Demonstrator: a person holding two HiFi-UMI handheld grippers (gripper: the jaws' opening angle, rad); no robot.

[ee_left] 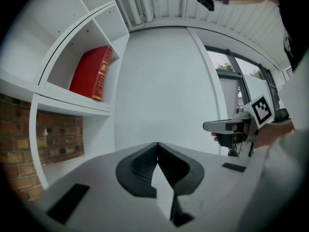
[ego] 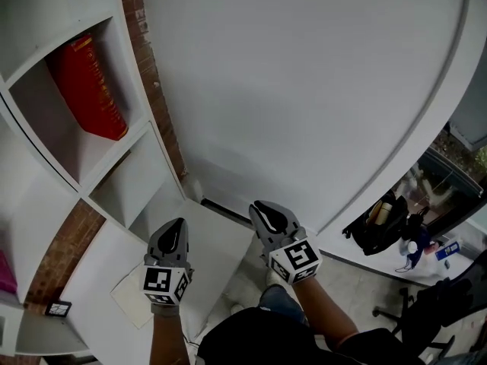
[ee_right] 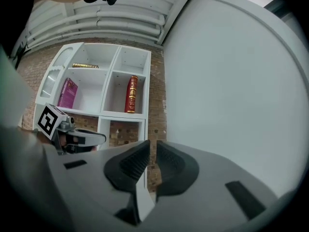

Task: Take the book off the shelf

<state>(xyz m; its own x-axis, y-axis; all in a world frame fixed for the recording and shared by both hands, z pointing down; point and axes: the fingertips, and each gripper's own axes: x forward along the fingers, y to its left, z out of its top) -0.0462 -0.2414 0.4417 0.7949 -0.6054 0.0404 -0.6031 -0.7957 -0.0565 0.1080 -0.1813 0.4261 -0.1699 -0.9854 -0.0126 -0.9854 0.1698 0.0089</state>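
Red book [ego: 90,90] leans in shelf [ego: 116,157] cubby, well apart. Left tongs [ego: 176,224] closed, right tongs [ego: 260,207] nearly closed, both empty. We should open one, approach level, clamp spine squarely.

My right gripper [ee_right: 149,151], jaws drawn to a thin slit, empty, faces a white shelf [ee_right: 120,115] holding an upright red book [ee_right: 131,94].
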